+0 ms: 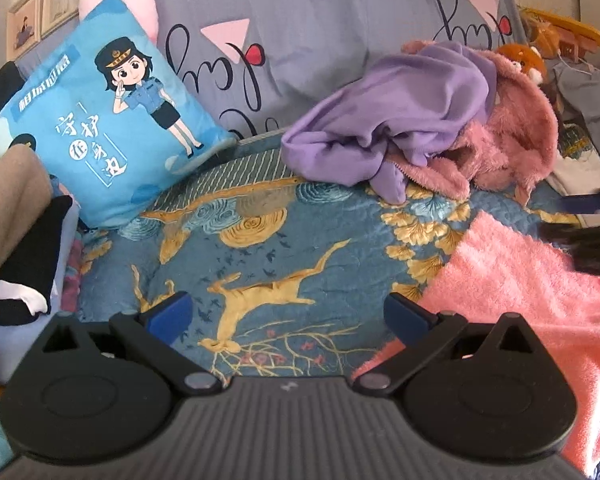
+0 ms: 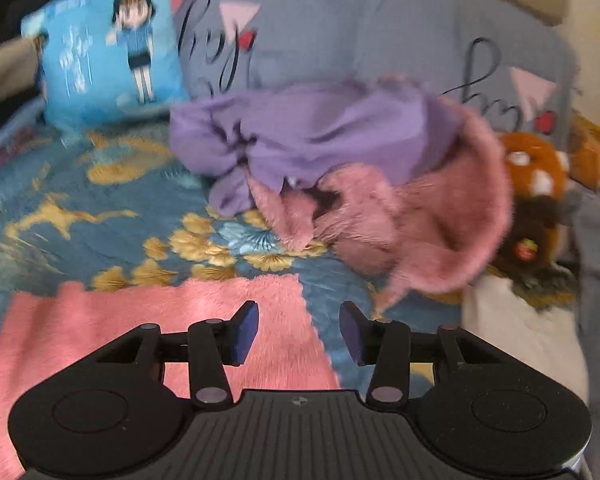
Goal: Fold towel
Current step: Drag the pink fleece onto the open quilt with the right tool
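A pink fluffy towel lies flat on the blue patterned bedspread. In the left wrist view it fills the lower right, and my left gripper stands wide open over the bedspread just left of the towel's edge, holding nothing. In the right wrist view the towel spreads across the lower left, with its far right corner near my right gripper. That gripper is open, its left finger over the towel and its right finger over the bedspread. The right view is blurred.
A purple garment and a fuzzy pink garment are heaped at the back. A blue cartoon cushion leans at the back left. Dark and beige clothes lie far left. An orange plush toy sits right.
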The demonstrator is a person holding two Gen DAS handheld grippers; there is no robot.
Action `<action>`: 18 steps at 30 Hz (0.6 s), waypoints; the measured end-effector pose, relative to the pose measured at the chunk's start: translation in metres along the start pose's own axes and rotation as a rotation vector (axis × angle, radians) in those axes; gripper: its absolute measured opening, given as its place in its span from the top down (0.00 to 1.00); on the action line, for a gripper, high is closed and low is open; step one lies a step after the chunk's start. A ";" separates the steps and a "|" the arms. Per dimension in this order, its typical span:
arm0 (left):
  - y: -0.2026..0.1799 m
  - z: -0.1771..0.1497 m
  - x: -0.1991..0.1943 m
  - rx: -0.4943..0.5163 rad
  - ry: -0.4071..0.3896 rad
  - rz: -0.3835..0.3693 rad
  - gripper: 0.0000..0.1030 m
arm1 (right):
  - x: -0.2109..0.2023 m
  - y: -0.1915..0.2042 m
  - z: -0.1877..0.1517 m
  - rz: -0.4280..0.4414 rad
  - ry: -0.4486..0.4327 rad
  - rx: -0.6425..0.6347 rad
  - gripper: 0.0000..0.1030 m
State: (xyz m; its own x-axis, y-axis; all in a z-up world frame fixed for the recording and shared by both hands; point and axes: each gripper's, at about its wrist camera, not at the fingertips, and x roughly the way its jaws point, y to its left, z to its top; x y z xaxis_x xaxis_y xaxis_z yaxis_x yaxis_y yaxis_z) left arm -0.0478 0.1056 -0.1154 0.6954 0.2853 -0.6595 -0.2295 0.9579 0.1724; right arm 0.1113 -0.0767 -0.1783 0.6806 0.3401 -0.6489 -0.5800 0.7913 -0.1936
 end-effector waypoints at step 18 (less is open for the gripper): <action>0.003 0.001 0.001 -0.030 0.023 -0.129 0.00 | -0.049 0.027 0.005 0.260 -0.069 -0.034 0.97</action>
State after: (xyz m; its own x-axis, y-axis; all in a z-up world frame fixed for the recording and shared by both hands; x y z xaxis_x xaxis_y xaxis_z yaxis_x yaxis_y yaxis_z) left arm -0.0469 0.1094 -0.1148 0.7050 0.1584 -0.6913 -0.1592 0.9852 0.0634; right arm 0.0648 -0.0689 -0.1482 0.5348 0.5643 -0.6290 -0.7533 0.6556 -0.0522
